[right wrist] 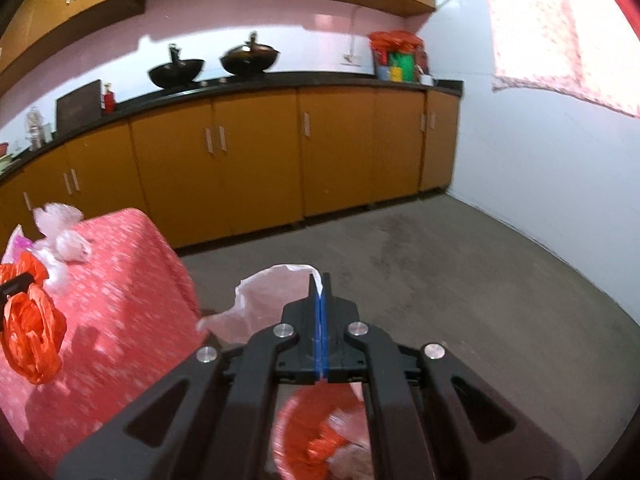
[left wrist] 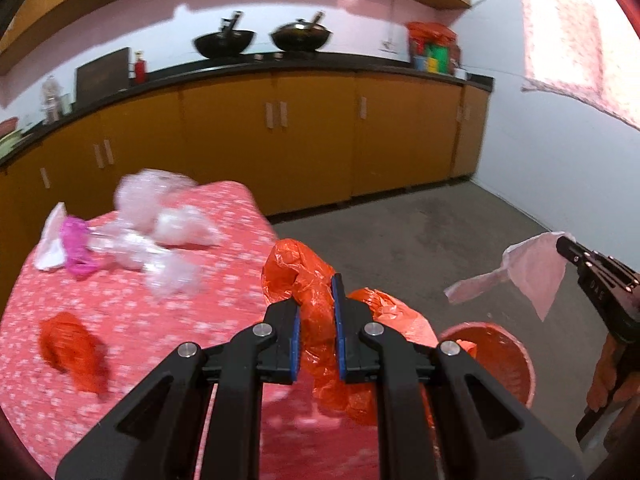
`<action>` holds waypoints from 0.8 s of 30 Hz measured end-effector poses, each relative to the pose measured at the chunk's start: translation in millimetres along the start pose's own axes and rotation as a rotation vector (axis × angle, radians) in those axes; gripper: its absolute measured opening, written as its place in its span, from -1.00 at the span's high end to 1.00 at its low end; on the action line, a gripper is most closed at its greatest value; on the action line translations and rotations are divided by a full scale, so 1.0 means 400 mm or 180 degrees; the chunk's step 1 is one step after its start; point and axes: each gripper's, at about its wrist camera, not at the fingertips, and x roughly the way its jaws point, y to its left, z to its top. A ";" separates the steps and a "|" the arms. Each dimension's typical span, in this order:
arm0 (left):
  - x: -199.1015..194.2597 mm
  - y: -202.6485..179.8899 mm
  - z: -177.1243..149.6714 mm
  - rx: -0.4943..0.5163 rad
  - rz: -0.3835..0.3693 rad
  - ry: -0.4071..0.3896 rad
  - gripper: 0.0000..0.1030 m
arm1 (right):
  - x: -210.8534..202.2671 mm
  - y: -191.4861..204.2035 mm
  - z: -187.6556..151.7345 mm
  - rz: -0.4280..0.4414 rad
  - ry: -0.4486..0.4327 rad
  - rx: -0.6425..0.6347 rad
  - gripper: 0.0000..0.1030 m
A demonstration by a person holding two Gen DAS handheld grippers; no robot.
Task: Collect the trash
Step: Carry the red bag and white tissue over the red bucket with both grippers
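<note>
The left gripper (left wrist: 316,312) has its jaws clamped on a crumpled orange plastic bag (left wrist: 316,332) at the edge of the red-clothed worktop (left wrist: 120,320). The right gripper (right wrist: 320,292) pinches a thin white sheet, perhaps tissue (right wrist: 268,300), above the round red bin (right wrist: 304,424).

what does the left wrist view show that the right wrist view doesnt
Only the left wrist view shows the loose orange scrap on the tablecloth and the right gripper from outside. Only the right wrist view shows scraps inside the red bin. Both show the orange bag in the left gripper and the white tissue.
</note>
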 end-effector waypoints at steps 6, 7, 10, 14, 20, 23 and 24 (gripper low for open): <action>0.052 -0.117 -0.030 0.0127 -0.0179 0.0081 0.75 | 0.015 -0.087 -0.071 -0.0143 0.0128 0.0034 0.96; 0.061 -0.139 -0.035 0.0157 -0.0219 0.0097 0.75 | 0.016 -0.096 -0.081 -0.0157 0.0140 0.0029 0.96; 0.087 -0.197 -0.051 0.0267 -0.0287 0.0144 0.75 | 0.017 -0.129 -0.120 -0.0197 0.0192 0.0043 0.96; 0.122 -0.274 -0.079 0.0388 -0.0374 0.0258 0.74 | 0.025 -0.165 -0.167 -0.0230 0.0293 0.0100 0.96; 0.166 -0.371 -0.119 0.0594 -0.0485 0.0394 0.73 | 0.045 -0.215 -0.227 -0.0270 0.0438 0.0190 0.96; 0.183 -0.400 -0.132 0.0656 -0.0523 0.0449 0.73 | 0.055 -0.235 -0.253 -0.0278 0.0491 0.0225 0.96; 0.191 -0.411 -0.138 0.0676 -0.0538 0.0479 0.72 | 0.059 -0.238 -0.258 -0.0276 0.0504 0.0232 0.96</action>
